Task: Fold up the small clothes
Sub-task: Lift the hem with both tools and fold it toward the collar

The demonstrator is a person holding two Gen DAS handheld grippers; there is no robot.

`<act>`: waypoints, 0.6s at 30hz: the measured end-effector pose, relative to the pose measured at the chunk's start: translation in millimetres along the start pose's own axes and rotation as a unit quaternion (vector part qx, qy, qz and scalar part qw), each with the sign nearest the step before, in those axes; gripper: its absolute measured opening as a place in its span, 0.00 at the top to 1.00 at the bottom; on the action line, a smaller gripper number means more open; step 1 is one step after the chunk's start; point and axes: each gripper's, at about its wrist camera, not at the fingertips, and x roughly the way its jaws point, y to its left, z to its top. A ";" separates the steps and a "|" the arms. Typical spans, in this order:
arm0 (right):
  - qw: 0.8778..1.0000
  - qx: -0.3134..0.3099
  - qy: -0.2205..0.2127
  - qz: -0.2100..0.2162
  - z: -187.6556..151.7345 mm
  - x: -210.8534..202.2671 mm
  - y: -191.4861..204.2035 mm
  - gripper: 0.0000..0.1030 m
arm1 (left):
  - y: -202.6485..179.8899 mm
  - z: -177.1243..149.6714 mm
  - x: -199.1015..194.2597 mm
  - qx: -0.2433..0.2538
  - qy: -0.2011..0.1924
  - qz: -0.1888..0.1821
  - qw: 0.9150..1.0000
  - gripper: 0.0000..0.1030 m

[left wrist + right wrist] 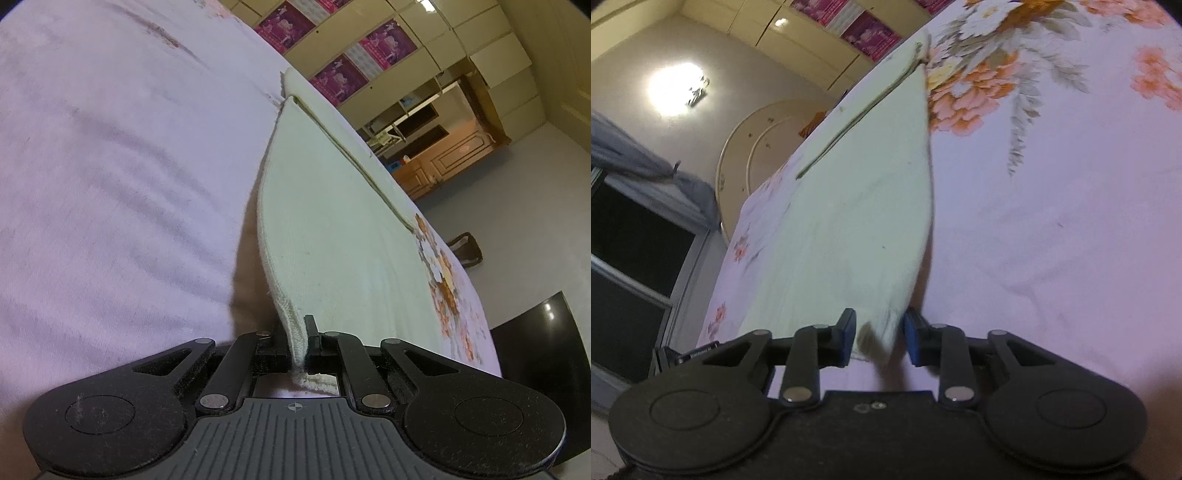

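A pale green knitted garment [332, 229] lies stretched over the pink floral bedsheet [110, 166], with a dark seam line along its length. My left gripper [301, 343] is shut on the garment's ribbed corner, which pokes out behind the jaws. In the right wrist view the same garment [857, 192] runs away from me. My right gripper [879, 339] stands partly open around the garment's near edge, with a gap between the blue pads [912, 339] and the cloth.
The bedsheet [1052, 221] spreads wide to one side of the garment. Beyond the bed edge are a wooden cabinet [443, 158], cream wardrobes with pink posters [388, 44], a dark window [628, 266] and a black object [546, 350] by the floor.
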 end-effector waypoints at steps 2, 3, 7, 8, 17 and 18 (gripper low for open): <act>1.000 0.009 -0.006 -0.002 0.9 2.7 -0.2 0.85 | -2.6 -0.2 -0.1 0.005 -0.001 0.005 1.000 0.94; 1.000 0.008 -0.008 -0.001 1.6 3.4 1.4 0.87 | -5.0 -0.3 -0.6 0.011 -0.003 0.010 1.000 0.95; 0.999 -0.031 -0.038 -0.004 3.3 -3.8 24.8 0.95 | -20.8 4.0 -16.0 0.024 -0.039 0.017 0.999 0.95; 0.998 -0.038 -0.051 0.001 7.2 -8.7 32.8 0.95 | -25.7 8.2 -21.2 0.025 -0.049 0.014 0.998 0.95; 0.985 -0.116 -0.128 -0.003 96.3 -14.2 92.1 0.96 | -78.9 113.0 -3.1 0.049 -0.094 -0.036 0.994 0.96; 0.984 -0.116 -0.132 -0.006 112.1 -8.1 94.4 0.96 | -84.6 127.1 7.4 0.051 -0.093 -0.038 0.994 0.96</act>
